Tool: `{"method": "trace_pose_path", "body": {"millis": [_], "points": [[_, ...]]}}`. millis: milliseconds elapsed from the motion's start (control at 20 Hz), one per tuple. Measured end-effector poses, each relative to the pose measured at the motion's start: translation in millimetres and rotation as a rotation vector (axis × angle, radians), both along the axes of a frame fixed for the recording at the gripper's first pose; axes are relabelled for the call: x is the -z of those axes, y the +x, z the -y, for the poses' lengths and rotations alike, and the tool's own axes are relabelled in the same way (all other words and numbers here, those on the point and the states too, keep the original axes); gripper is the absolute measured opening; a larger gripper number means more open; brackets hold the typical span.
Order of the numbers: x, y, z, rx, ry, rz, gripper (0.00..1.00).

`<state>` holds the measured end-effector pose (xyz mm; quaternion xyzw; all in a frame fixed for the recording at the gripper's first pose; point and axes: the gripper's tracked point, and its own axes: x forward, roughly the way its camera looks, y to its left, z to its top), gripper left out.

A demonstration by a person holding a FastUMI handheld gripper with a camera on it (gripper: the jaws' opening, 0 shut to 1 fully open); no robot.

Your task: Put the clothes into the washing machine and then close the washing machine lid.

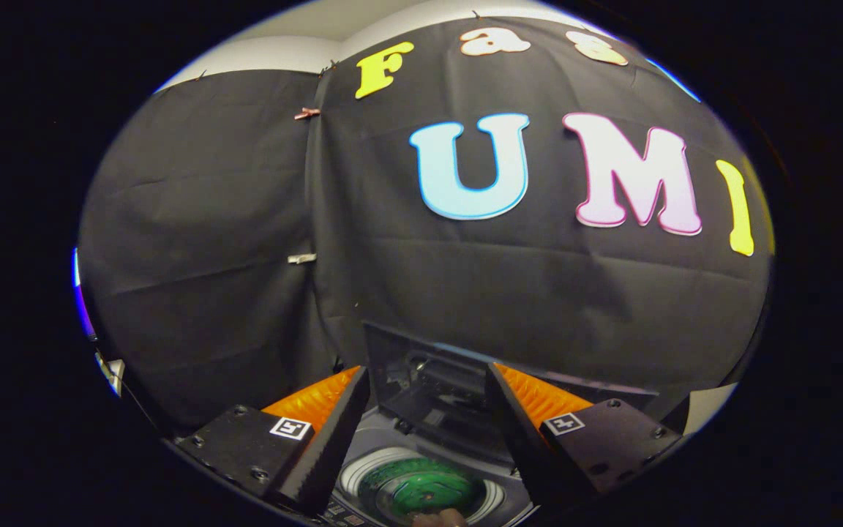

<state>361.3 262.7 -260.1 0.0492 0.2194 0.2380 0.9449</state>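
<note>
The black cloth wall (524, 293) of the booth is seen well beyond the tool, hanging behind everything else. Below and just ahead of the tool, a small grey top-loading washing machine (385, 432) is seen from above, its dark hinged lid (421, 373) standing raised at the back, between and beyond the two fingers. The round drum opening (421, 487) lies directly beneath the gap between the fingers, ringed in pale plastic, and a green garment (421, 489) is seen lying inside it. A small brownish patch (437, 518) is glimpsed at the near rim of the drum; whether it is more clothing cannot be told.

The tool (425, 410) is held spread apart over the machine, with nothing pinched between its fingers.

The loading step is judged to be done or nearly done, since clothing is already in the drum and the tool is empty. The closing of the lid is taken to be the step in hand. For that, the tool would need to be carried forward to the top edge of the raised lid, and the lid tipped toward the drum and lowered until it sits flat.
</note>
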Motion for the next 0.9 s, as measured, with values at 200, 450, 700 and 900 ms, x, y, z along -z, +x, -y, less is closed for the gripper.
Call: {"method": "trace_pose_path", "body": {"millis": [200,450,700,900], "points": [[-6,28,31,0.151,0.001,0.058,0.99],[0,53,60,0.278,-0.032,0.065,0.99],[10,73,79,0.352,-0.06,0.046,0.99],[24,84,93,0.405,-0.069,-0.001,0.99]]}}
